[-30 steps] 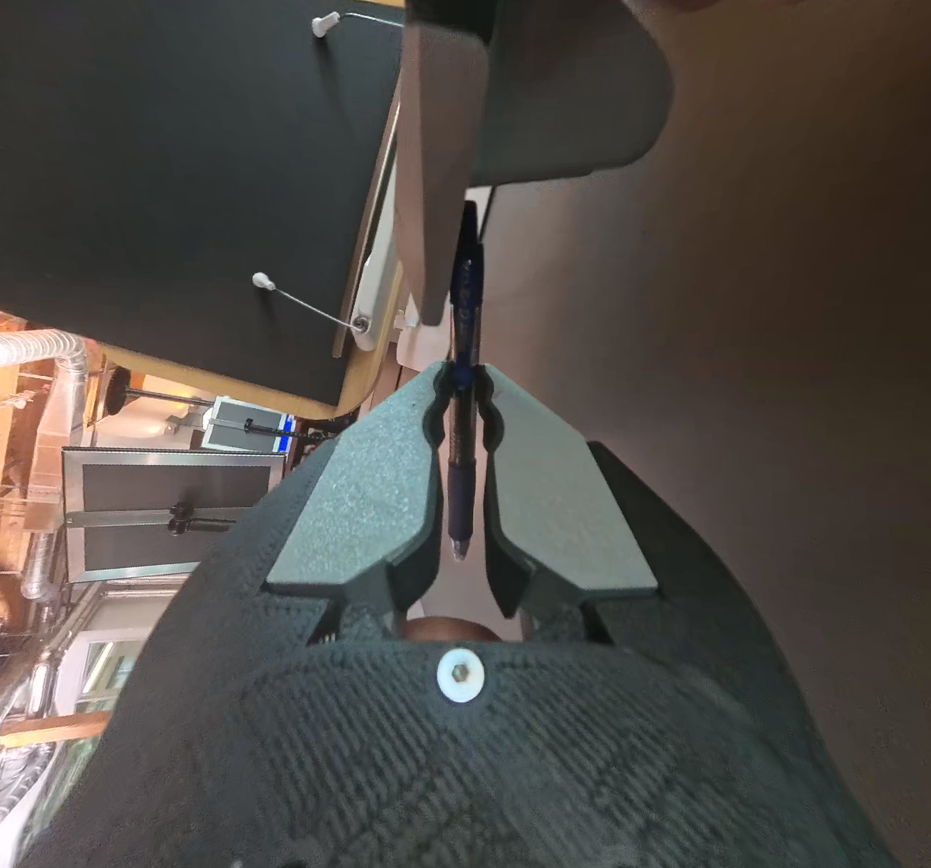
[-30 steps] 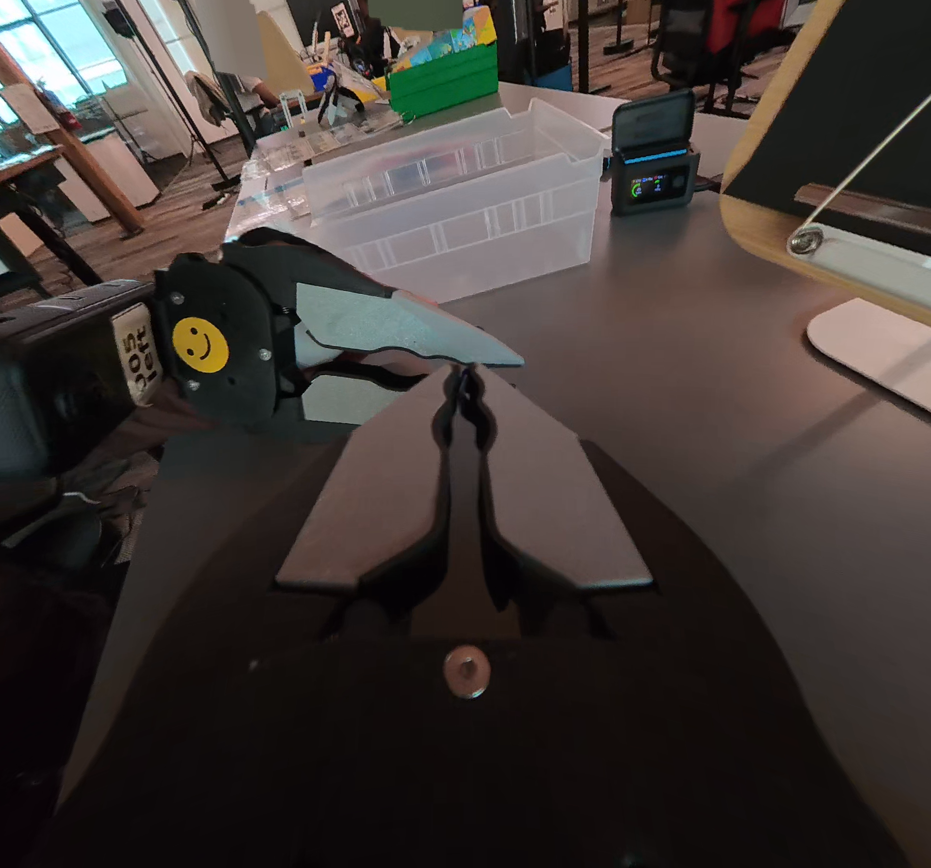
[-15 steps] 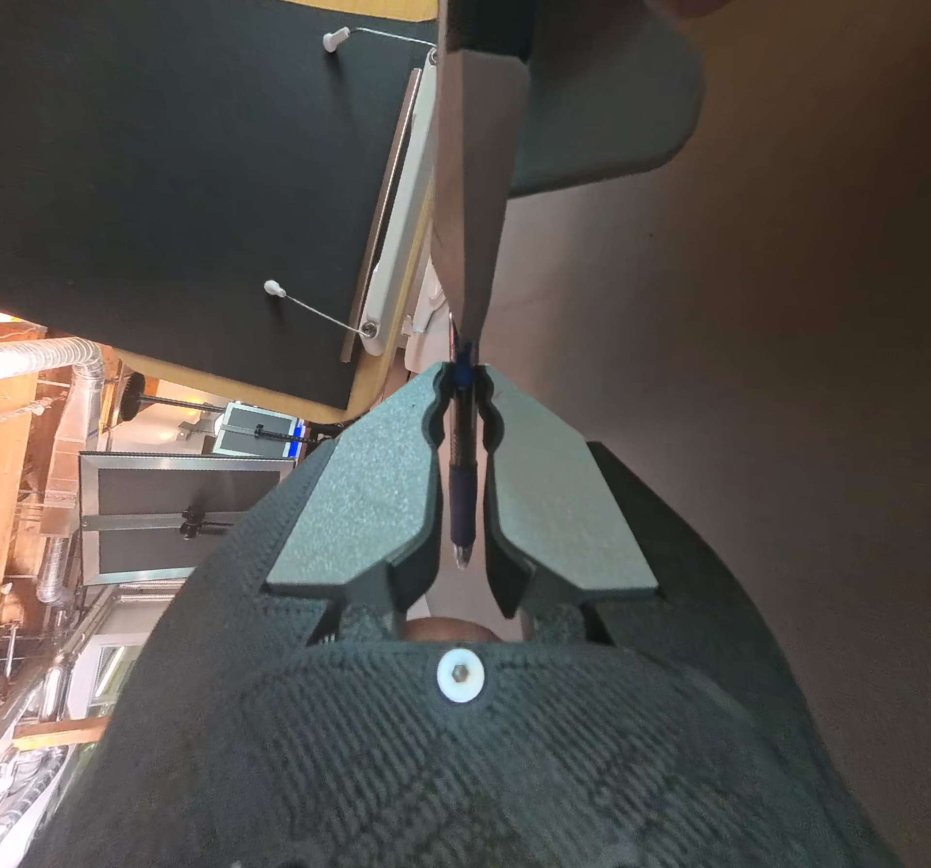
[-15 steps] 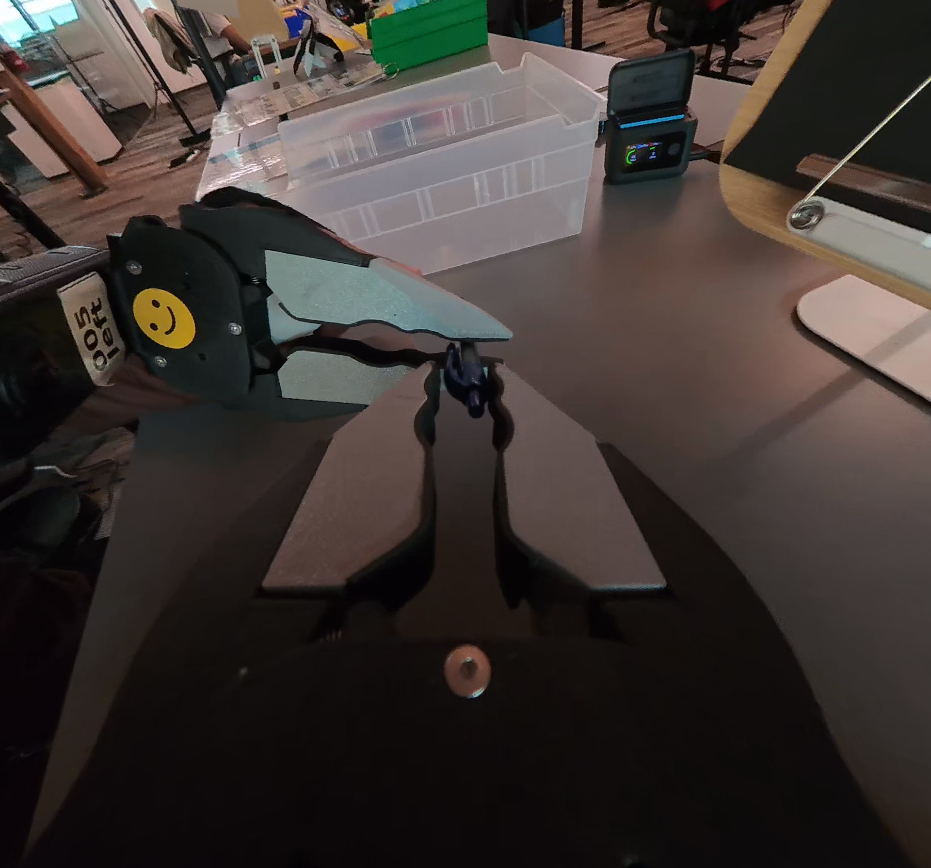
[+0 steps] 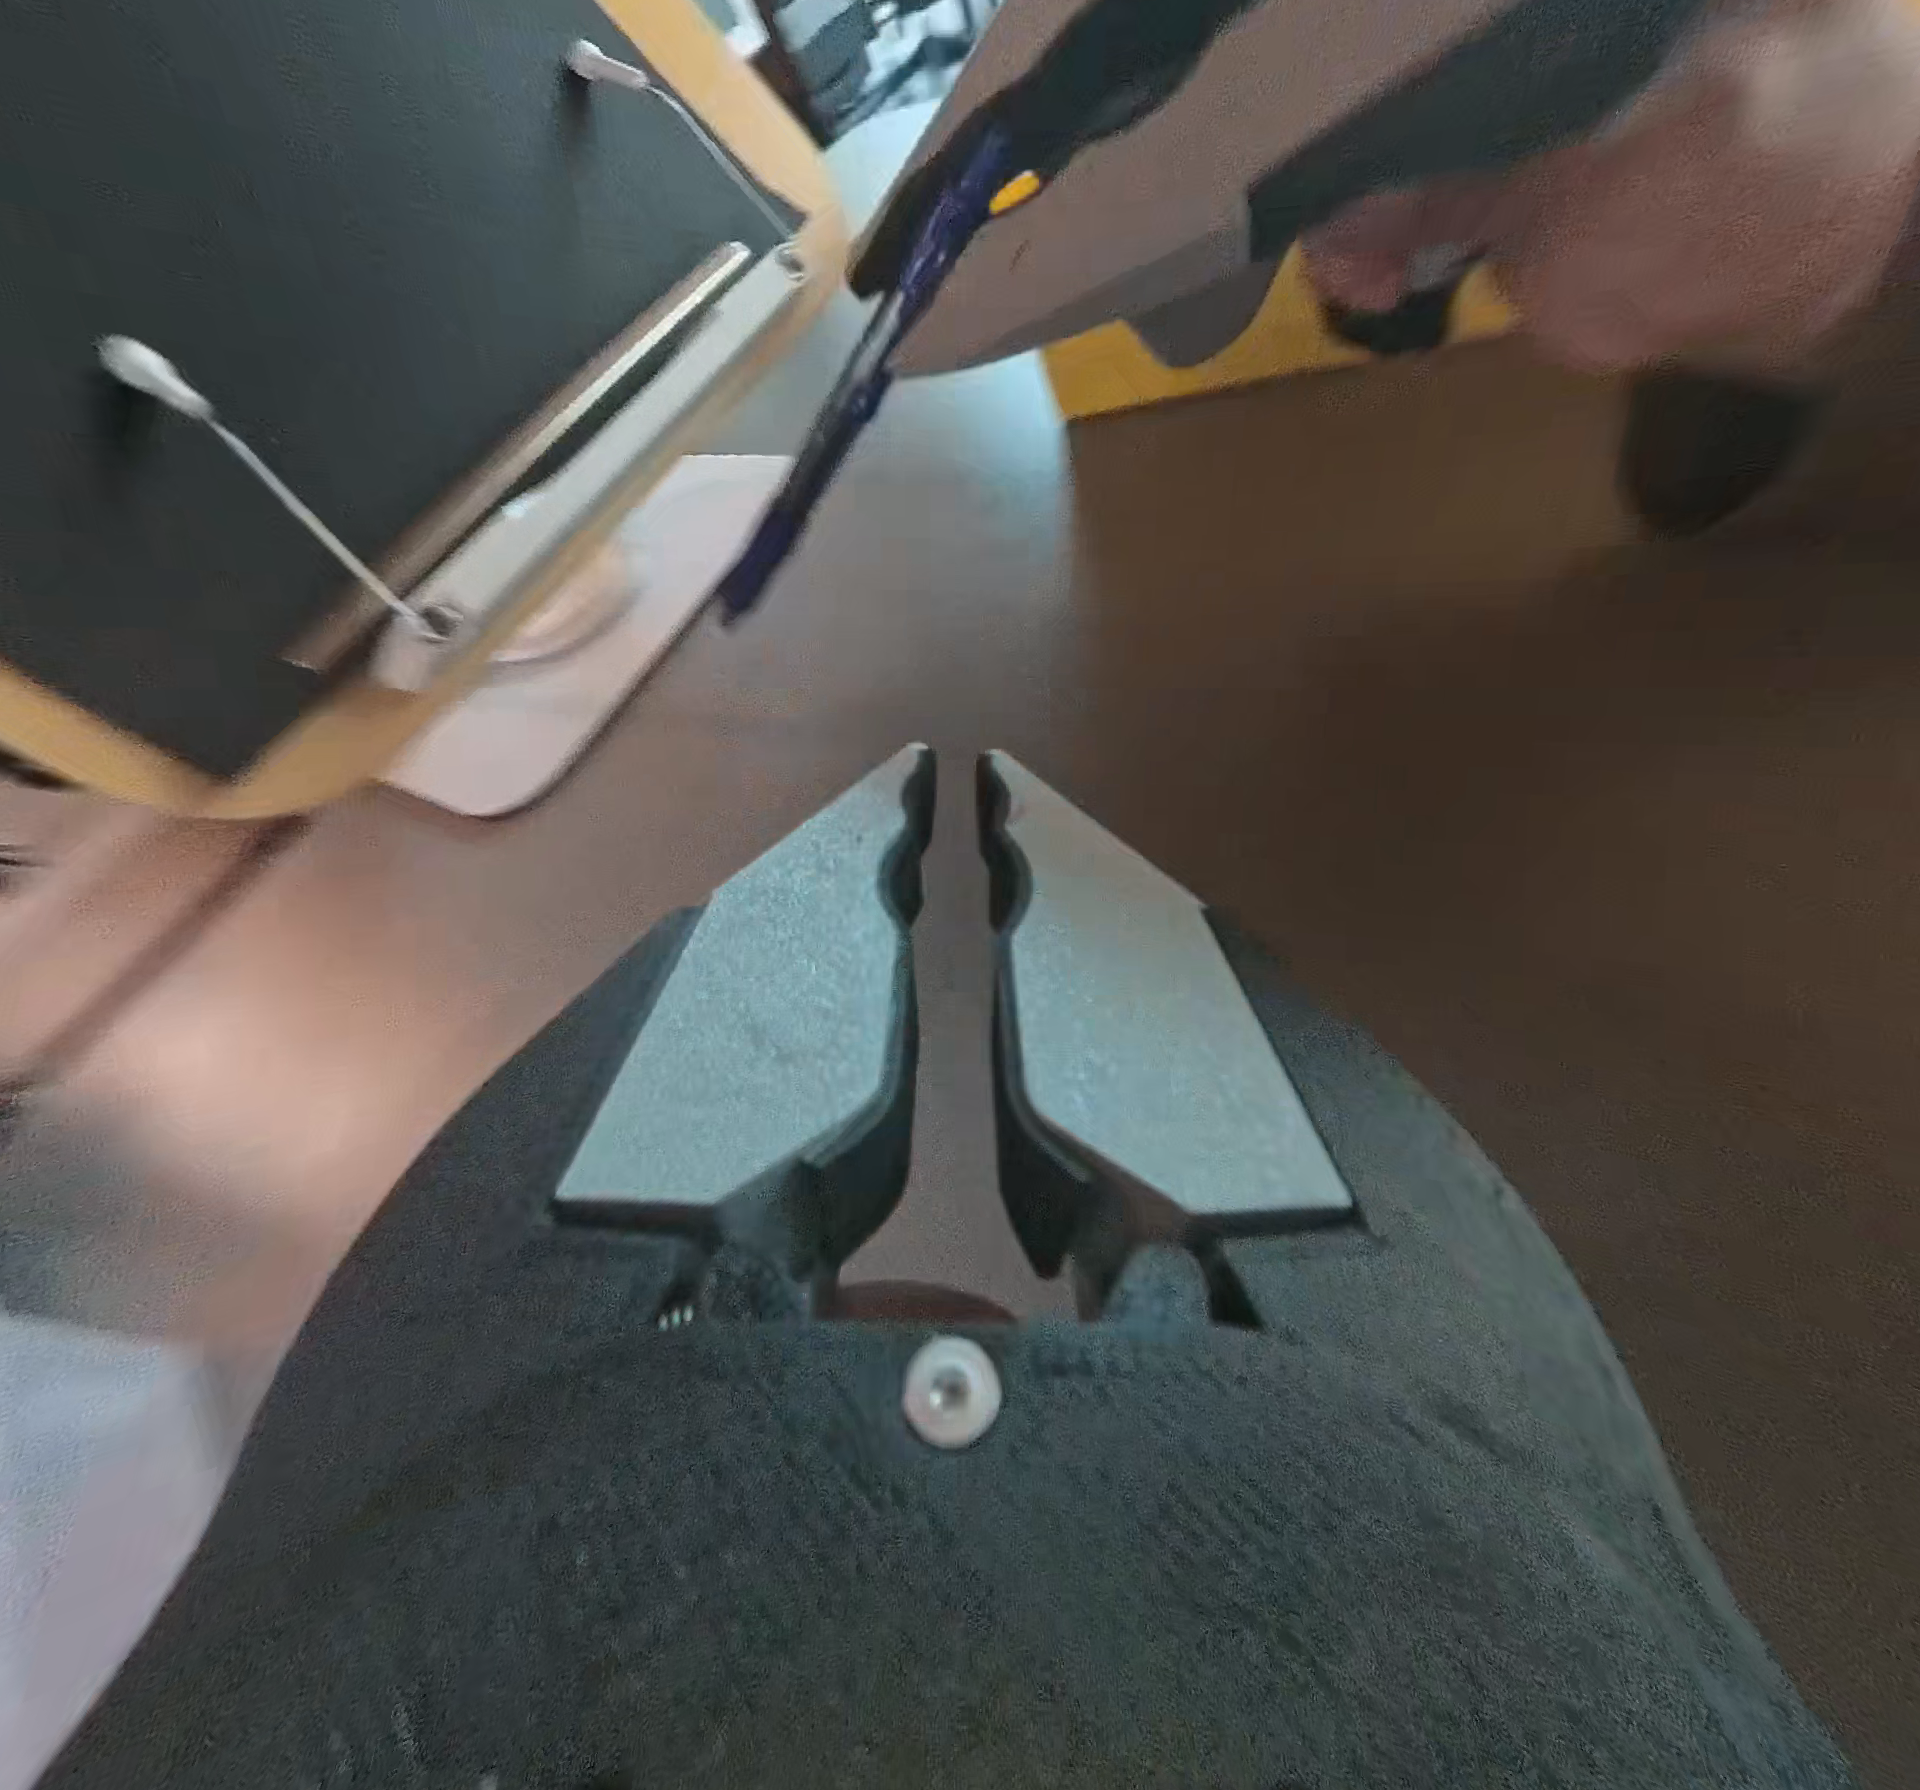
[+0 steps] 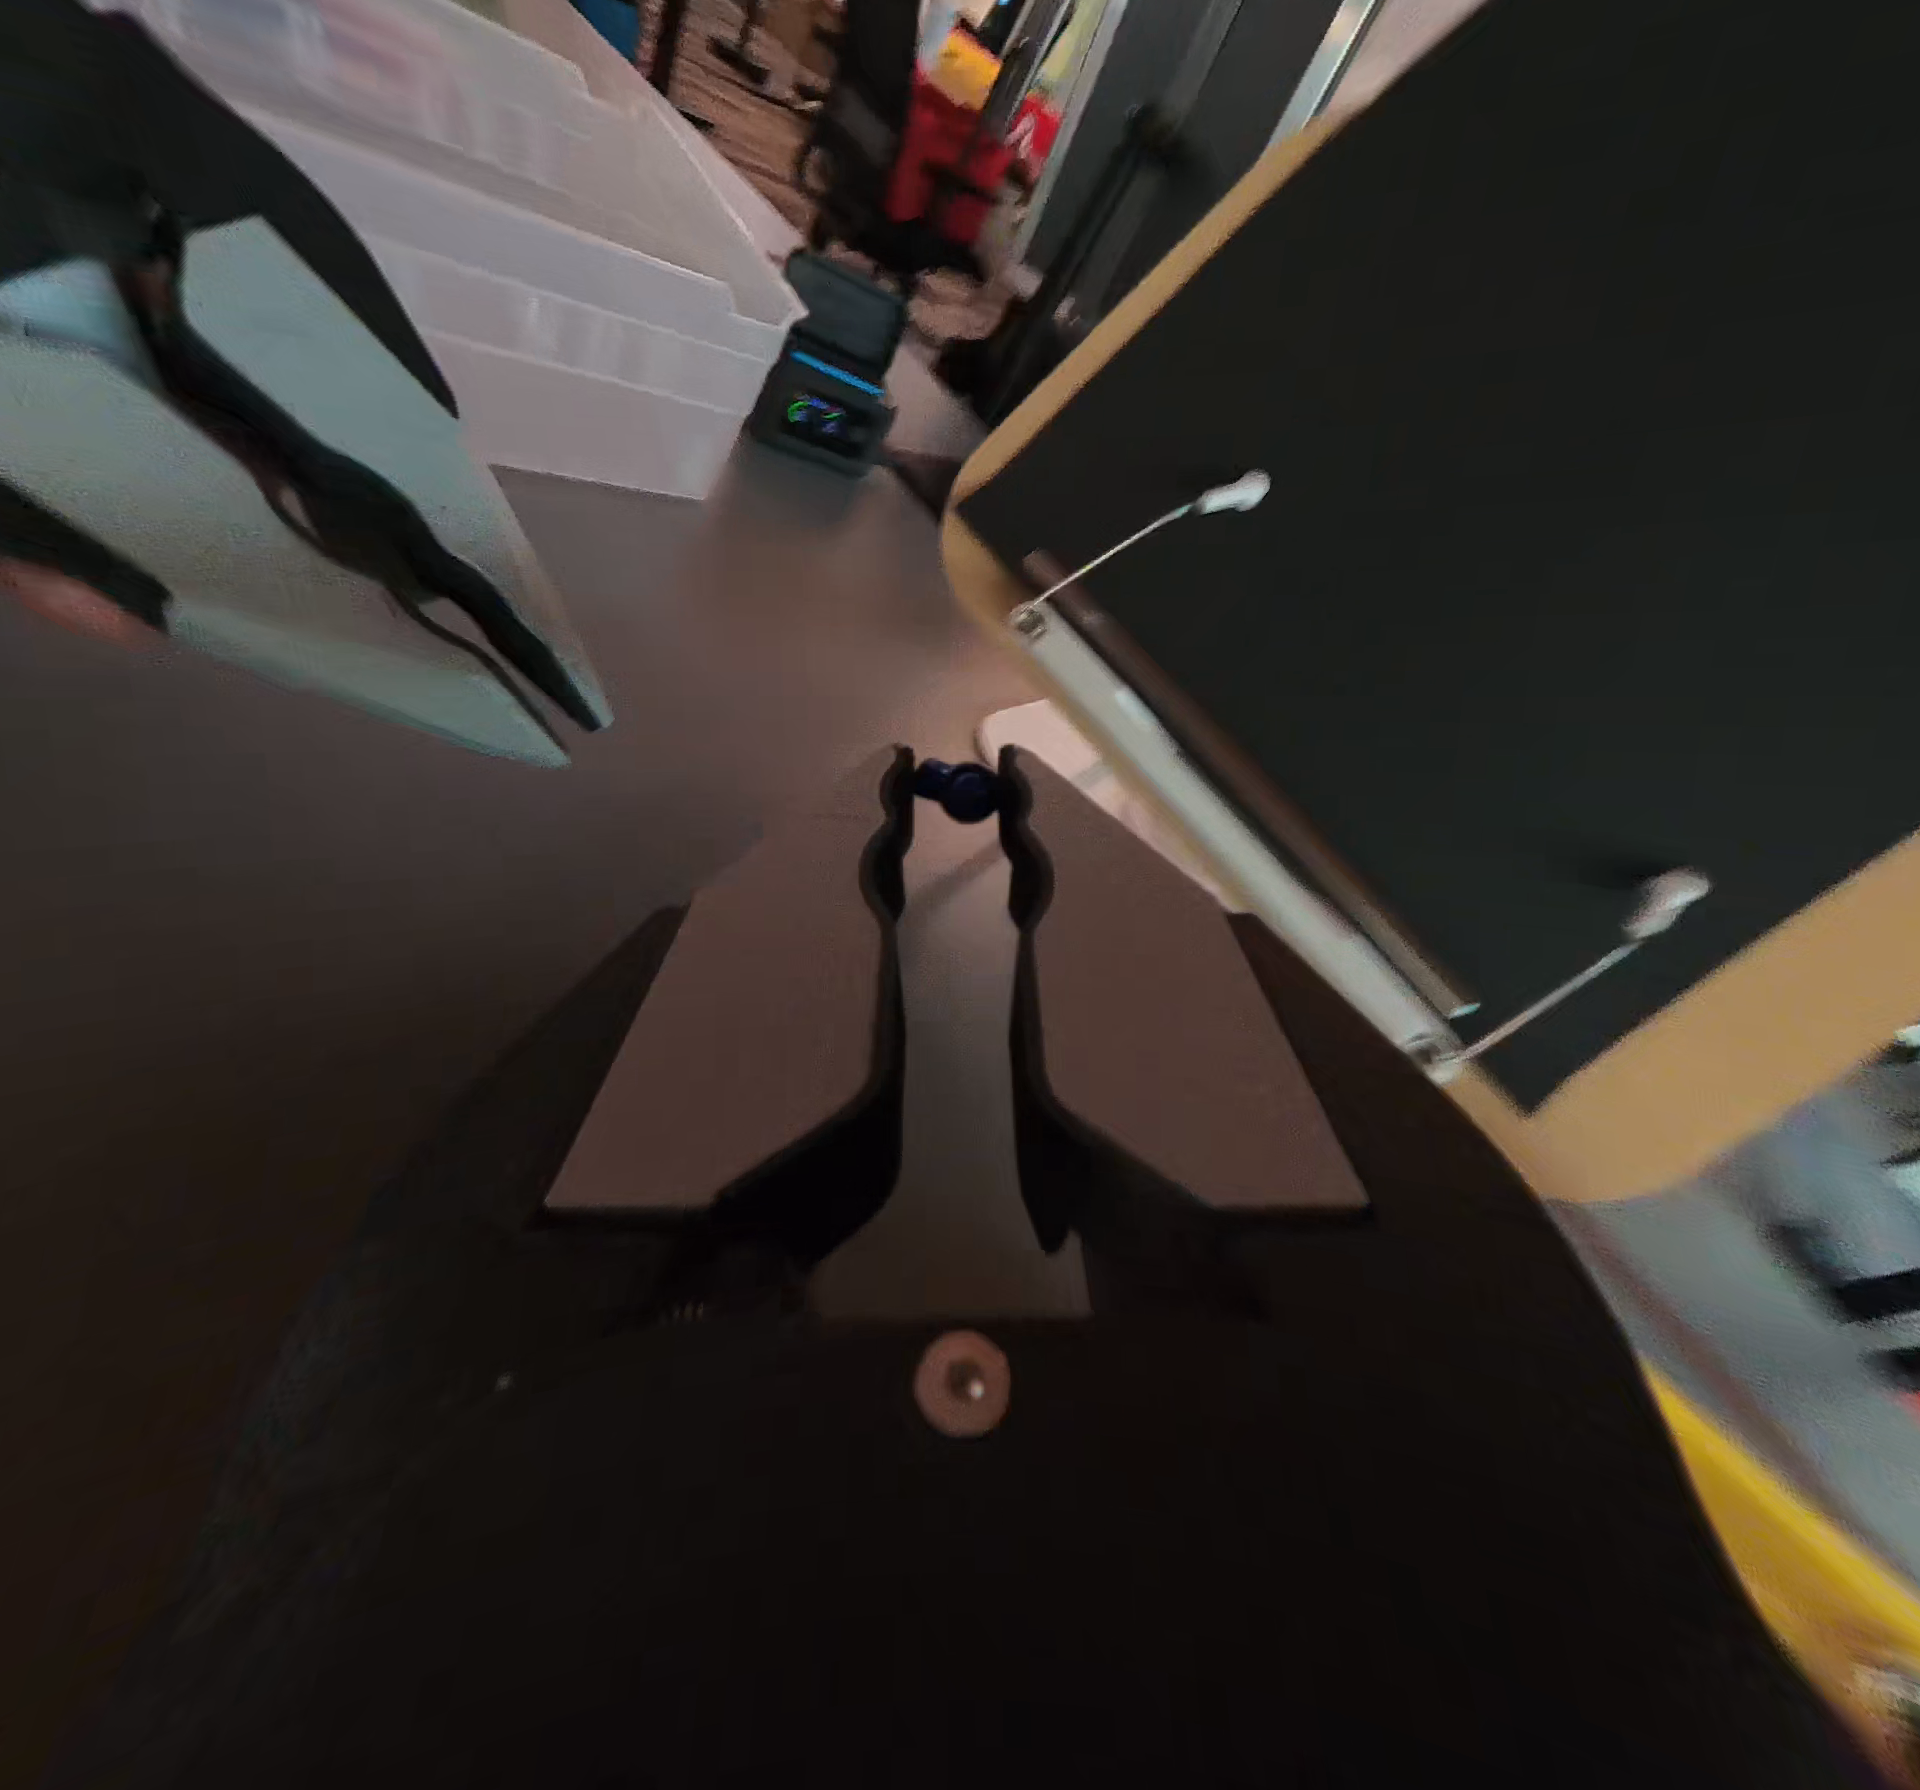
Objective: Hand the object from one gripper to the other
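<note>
Between the right tool's (image 6: 954, 790) tips sits the pen (image 6: 961, 790).

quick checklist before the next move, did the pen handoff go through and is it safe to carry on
1. Pen clamped at the right tool tips: ok.
2. Left tool let go, narrow gap, nothing between its fingers: ok.
3. Tools apart from each other: ok.
4. Pen hangs free below the right tool, above the table: ok.
5. Grip firmness, only the tips pinch the pen: cannot tell.
6. Black board close beside the right tool, clearance: cannot tell.
</note>
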`<state>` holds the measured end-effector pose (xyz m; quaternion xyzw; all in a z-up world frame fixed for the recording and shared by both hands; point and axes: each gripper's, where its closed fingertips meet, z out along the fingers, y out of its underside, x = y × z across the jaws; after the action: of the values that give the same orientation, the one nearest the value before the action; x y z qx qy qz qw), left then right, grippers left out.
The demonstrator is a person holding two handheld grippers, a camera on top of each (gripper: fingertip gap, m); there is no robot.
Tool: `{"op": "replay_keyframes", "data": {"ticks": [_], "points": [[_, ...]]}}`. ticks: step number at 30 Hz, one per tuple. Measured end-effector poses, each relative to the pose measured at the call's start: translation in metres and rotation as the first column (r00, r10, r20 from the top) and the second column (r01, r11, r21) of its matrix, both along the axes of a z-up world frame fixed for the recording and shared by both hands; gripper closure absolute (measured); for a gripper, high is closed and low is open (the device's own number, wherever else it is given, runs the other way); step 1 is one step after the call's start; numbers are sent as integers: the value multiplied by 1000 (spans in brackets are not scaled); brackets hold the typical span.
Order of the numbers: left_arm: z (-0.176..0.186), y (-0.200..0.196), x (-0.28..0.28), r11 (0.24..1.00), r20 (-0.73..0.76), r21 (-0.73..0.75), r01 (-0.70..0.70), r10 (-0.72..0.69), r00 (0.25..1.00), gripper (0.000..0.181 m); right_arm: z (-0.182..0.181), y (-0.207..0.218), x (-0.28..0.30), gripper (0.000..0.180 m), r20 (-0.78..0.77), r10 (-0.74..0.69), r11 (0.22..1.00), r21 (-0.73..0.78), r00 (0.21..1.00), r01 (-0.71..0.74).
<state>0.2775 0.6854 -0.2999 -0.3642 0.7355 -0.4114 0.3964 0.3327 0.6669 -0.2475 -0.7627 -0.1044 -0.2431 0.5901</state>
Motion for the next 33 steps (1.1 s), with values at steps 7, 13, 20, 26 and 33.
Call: {"op": "replay_keyframes", "data": {"ticks": [7,13,20,26,33], "points": [[13,-19,-10,865,-114,-488,113,-192,975,141,33,-8,-45,168,571,-59,997,75,819,20],[51,-27,-28,549,-17,-806,223,-397,918,113,22,-5,-88,167,827,-46,998,56,560,0],[56,-24,-28,470,-3,-856,214,-419,908,121,-3,-2,-115,167,909,41,998,-21,414,-53],[58,-5,-25,439,13,-877,194,-382,924,160,-5,-2,-128,167,919,53,996,-19,390,-90],[64,9,-20,677,77,-704,212,-225,971,173,-31,3,-120,169,538,287,958,-146,793,-247]]}}
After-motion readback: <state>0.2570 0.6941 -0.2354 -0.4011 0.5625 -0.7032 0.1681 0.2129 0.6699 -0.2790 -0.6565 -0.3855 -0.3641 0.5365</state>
